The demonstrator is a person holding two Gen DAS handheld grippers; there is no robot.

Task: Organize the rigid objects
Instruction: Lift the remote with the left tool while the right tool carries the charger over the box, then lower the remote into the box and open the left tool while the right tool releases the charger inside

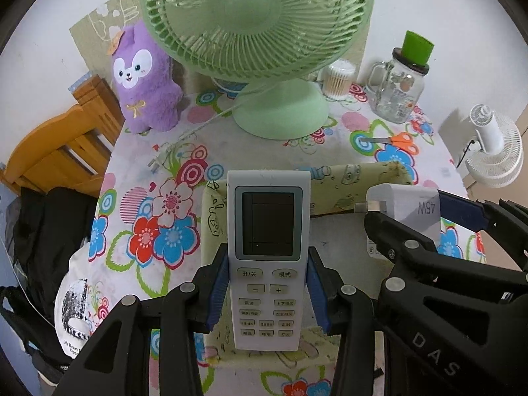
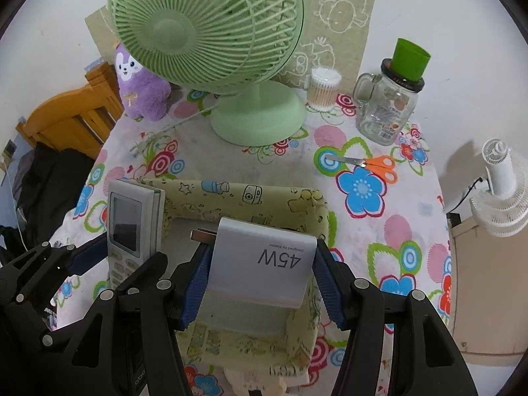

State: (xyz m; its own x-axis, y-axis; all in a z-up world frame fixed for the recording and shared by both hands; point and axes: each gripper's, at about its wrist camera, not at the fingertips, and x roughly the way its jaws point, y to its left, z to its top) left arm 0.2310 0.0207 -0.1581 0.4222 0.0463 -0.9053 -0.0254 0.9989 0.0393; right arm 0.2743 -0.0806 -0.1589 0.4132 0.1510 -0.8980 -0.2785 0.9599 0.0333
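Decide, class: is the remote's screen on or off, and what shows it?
Off. The remote control, clamped in the left gripper, shows a dark, blank screen with no figures.

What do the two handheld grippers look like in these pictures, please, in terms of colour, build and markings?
The left gripper and the right gripper look alike: matte black plastic linkage arms joined by round silver pins, each ending in two fingers faced with ribbed blue pads. Seen from the left wrist view, the right gripper's black body bears pale raised letters reading "DAS". No cables, hands or sleeves show.
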